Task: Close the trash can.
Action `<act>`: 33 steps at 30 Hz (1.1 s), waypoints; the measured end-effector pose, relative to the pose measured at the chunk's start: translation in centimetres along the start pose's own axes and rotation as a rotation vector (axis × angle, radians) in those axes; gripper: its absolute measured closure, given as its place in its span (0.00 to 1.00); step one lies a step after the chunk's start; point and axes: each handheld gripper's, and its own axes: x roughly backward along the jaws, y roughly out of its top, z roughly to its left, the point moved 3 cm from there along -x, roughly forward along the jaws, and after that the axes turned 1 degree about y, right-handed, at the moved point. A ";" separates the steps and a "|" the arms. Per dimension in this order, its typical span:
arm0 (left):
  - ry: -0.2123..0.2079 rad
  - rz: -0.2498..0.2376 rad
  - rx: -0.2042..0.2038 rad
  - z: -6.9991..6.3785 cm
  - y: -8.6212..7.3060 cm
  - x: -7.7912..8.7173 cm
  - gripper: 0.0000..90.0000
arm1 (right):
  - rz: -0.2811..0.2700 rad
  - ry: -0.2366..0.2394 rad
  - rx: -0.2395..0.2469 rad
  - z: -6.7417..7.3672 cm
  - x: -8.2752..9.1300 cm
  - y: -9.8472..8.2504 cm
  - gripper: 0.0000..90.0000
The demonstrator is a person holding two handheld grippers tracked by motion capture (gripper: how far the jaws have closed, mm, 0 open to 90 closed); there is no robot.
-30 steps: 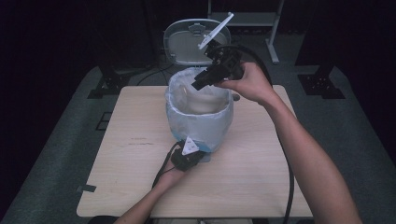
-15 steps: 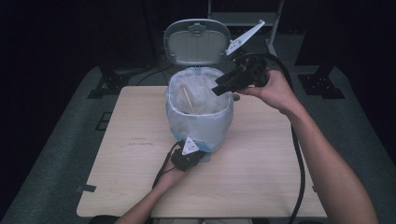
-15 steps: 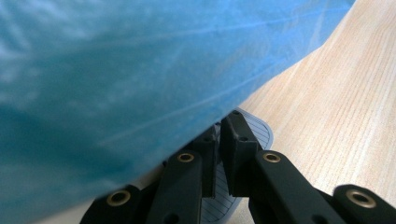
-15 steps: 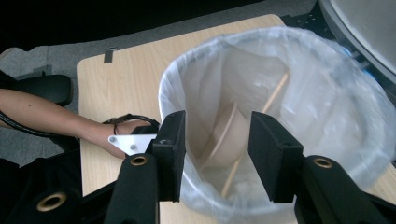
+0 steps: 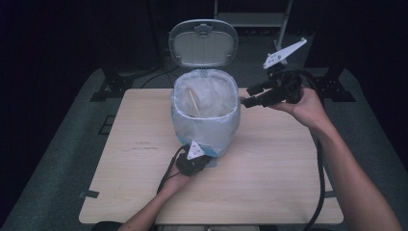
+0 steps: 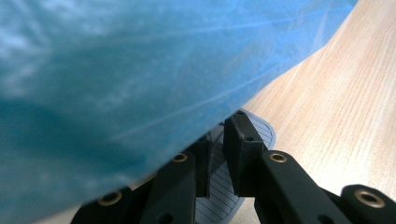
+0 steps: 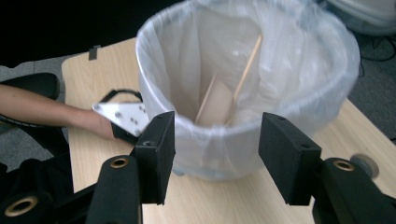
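A pedal bin (image 5: 206,115) lined with a pale plastic bag (image 6: 140,70) stands mid-table, its grey lid (image 5: 203,43) raised. Inside lie a wooden stick (image 7: 247,63) and a flat tan piece (image 7: 217,100). My left gripper (image 5: 206,160) sits at the bin's near foot, shut, its tips (image 6: 220,140) resting on the ribbed grey pedal (image 6: 259,128). Off the bin's right side, my right gripper (image 5: 247,95) points at the rim. Its jaws (image 7: 215,140) have just been opening and stand open with nothing between them.
The wooden table (image 5: 288,168) has bare room to the right and left of the bin. A cable (image 5: 318,178) trails from the right gripper along the forearm. Dark floor and stand legs (image 5: 108,86) surround the table.
The right gripper drew back from over the bin's mouth to the right and slightly down, its jaws widening. The stick shows inside the bin. The left gripper stayed at the pedal.
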 end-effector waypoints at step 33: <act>-0.124 -0.010 0.020 1.1 1.7 5.6 0.62 | -0.021 -0.099 -0.175 -2.7 -0.6 -14.3 0.39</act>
